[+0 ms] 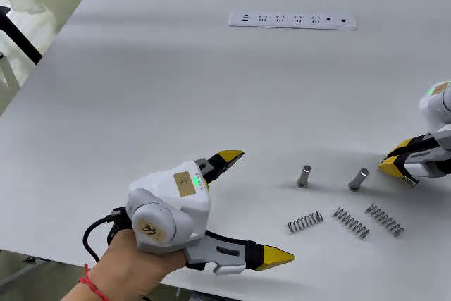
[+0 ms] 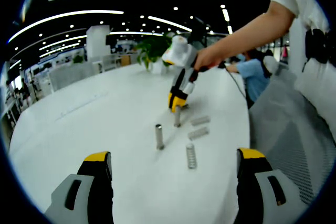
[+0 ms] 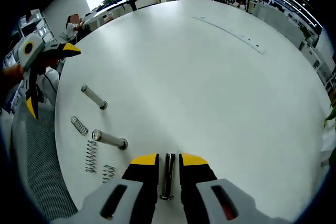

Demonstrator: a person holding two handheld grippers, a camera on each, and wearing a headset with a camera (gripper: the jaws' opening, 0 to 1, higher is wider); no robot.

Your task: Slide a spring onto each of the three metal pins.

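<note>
Right claw (image 3: 169, 158) clenched on a pin (image 3: 168, 178) — its tip seemingly touching the surface (image 1: 176, 89). Left claw (image 2: 174, 156) spread wide, empty — two other pins (image 1: 304, 175) stand beside three springs (image 1: 351, 222).

No writing can be read. The white, yellow-tipped left claw (image 1: 252, 206) bears a tan square sticker (image 1: 184, 183) and a tan round sticker (image 1: 150, 230) with dark handwritten marks, too blurred to read. The same goes for the tan sticker (image 1: 440, 89) on the white right claw (image 1: 393, 160).
</note>
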